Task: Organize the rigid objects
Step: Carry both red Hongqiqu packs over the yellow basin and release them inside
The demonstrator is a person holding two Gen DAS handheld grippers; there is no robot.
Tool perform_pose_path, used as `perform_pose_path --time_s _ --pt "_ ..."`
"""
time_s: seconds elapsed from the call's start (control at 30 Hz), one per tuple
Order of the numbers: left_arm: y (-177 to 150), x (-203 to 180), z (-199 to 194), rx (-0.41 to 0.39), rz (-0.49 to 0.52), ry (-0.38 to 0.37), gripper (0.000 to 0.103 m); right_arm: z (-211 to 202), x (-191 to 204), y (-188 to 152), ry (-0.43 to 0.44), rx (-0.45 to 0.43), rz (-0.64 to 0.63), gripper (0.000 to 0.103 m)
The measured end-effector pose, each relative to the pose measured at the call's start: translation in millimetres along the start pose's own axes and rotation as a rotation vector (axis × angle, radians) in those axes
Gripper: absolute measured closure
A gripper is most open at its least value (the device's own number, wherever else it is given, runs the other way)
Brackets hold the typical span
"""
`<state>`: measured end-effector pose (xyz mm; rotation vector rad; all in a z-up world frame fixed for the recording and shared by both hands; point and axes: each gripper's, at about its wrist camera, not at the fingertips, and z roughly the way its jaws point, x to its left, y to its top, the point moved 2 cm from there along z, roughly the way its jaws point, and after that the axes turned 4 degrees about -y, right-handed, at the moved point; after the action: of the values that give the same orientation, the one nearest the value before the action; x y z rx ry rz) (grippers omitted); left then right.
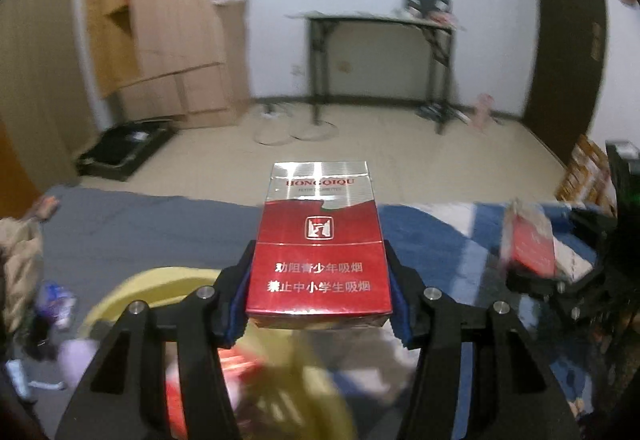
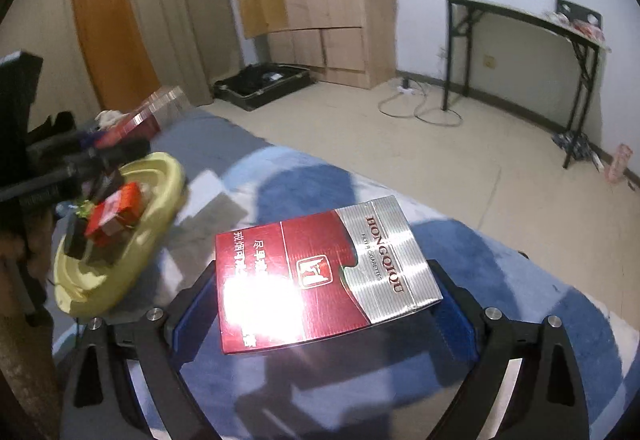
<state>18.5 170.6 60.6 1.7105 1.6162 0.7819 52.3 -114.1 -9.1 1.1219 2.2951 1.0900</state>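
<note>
My left gripper is shut on a red and silver cigarette pack, held upright above a yellow bowl that holds several small boxes. My right gripper is shut on a second red and silver cigarette pack, held flat and sideways above the blue and white bedspread. In the right wrist view the yellow bowl lies to the left with a red box inside, and the left gripper with its pack is above it. The right gripper with its pack shows at the right of the left wrist view.
A grey blanket covers the left of the bed. Loose clutter lies at the bed's left edge. Beyond the bed are a tiled floor, a black case, a wooden wardrobe and a folding table.
</note>
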Motion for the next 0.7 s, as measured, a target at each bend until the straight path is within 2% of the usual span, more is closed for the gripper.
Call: perform_pose_path --time_s 0.1,0.17,0.23,0.33,0.37,0.4,0.53,0.57,0.63,0.7 --pt "0 35 -33 -0.063 -0.080 0.024 0.046 -4 42 7 0.052 0.002 -0.064 0.007" --pt "-1 44 -46 -0.098 -0.113 0.037 0.046 -11 68 14 0.084 -0.001 -0.099 0.007" --pt "-4 44 -61 -0.118 -0.105 0.055 0.046 -26 83 27 0.127 -0.050 -0.075 0.007" --pt "-9 48 -106 -0.179 -0.099 0.084 0.046 -50 94 41 0.168 -0.145 -0.061 0.007" --pt "-12 56 -128 -0.223 -0.138 0.103 0.046 -53 97 40 0.192 -0.155 -0.067 0.007" --pt "-18 63 -143 -0.234 -0.164 0.121 0.046 -55 104 38 0.217 -0.161 -0.087 0.007" --pt "-57 67 -187 -0.073 -0.101 0.217 0.046 -47 128 29 0.297 -0.116 -0.149 0.007" --pt "-64 66 -192 -0.041 -0.087 0.219 0.046 -43 133 28 0.300 -0.103 -0.161 0.007" --pt "-70 65 -191 -0.023 -0.090 0.155 0.046 -31 149 23 0.264 -0.051 -0.223 0.007" --pt "-77 73 -166 -0.019 -0.153 0.104 0.046 -21 160 19 0.253 -0.019 -0.276 0.007"
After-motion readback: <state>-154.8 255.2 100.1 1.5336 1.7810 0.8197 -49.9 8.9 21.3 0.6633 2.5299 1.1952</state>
